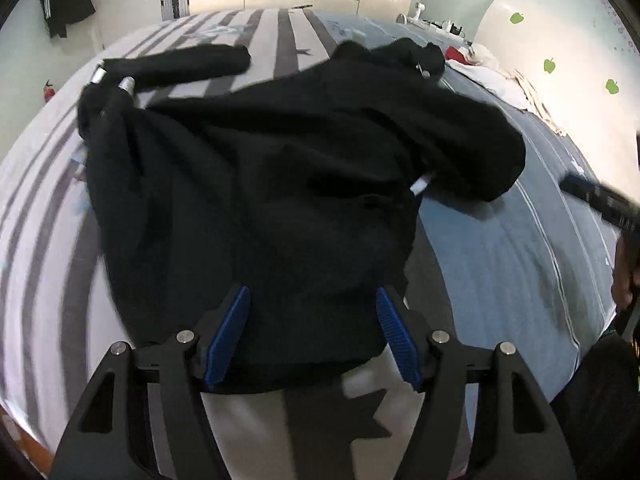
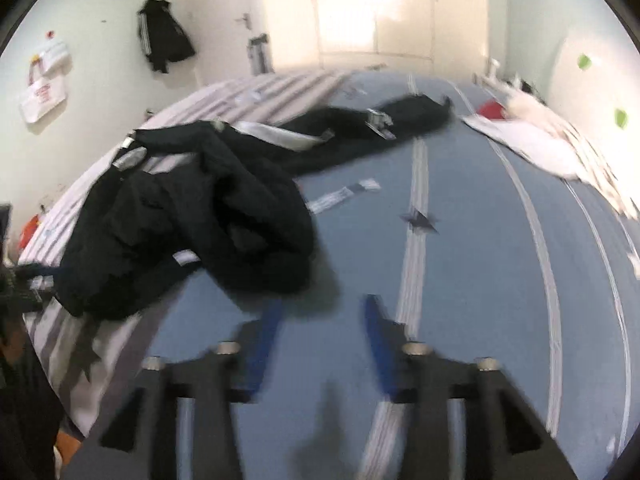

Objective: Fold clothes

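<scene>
Across the bed (image 1: 500,280), with its grey-striped cover on the left and blue on the right, sprawls the black jacket (image 1: 280,184), and what a heap it is. Body bunched in the middle, one sleeve (image 1: 180,66) flung out far to the left, hood or collar end toward the far right. From the right-hand camera the jacket (image 2: 192,216) sits off to the left on the striped side, and a second dark garment (image 2: 372,124) stretches long across the far bed. White laundry (image 2: 536,140) is piled at the far right edge.

Now the left gripper (image 1: 312,332): fingers well apart, blue pads either side of the jacket's near hem, cloth lying between them but nothing pinched. It's right over the jacket. The right gripper (image 2: 316,340) has its fingers apart too, over bare blue cover, nothing between them, the jacket's nearest fold up and left of its tips.

So the left hand is plainly the nearer one. The jacket's length seems to run near to far, so my guess is a hem pinch comes next.
</scene>
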The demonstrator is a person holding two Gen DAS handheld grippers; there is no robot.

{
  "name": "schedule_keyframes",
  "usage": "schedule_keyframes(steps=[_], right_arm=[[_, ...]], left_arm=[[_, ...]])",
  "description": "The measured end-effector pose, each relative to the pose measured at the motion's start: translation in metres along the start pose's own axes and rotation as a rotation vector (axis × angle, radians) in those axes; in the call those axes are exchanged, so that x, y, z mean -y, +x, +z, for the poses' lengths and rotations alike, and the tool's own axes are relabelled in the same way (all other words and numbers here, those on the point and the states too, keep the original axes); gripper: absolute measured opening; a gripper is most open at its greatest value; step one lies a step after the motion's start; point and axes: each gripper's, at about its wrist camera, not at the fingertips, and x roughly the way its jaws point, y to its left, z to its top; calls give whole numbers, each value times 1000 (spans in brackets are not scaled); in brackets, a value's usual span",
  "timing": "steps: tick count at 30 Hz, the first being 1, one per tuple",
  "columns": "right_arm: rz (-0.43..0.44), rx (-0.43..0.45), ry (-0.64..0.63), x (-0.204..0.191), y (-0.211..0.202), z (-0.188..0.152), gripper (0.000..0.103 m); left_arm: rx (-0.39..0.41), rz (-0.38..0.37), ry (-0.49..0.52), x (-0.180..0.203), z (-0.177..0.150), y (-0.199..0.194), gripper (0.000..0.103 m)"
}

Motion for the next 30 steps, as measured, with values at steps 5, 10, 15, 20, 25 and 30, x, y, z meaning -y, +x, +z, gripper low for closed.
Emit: schedule_keyframes(steps=[5, 10, 15, 20, 25, 30], right_arm=[[4, 17, -61, -34, 33, 36, 71], [-18, -29, -56, -51, 76, 59, 71], [-2, -110, -9, -53, 112, 61, 43], [132, -121, 2, -66, 102, 54, 6], [234, -55, -16, -85, 54, 46, 4], [213, -38, 89, -54, 8, 45, 4]], left_arm=[[-11, 74, 22, -3, 8, 32, 9], [2, 119, -6, -35, 9, 28, 3], [74, 232, -39, -93, 4, -18, 3], [133, 359, -115, -166, 6, -77, 3], [163, 340, -84, -183, 15, -108, 3], [116, 233, -24, -159, 21, -104, 8]])
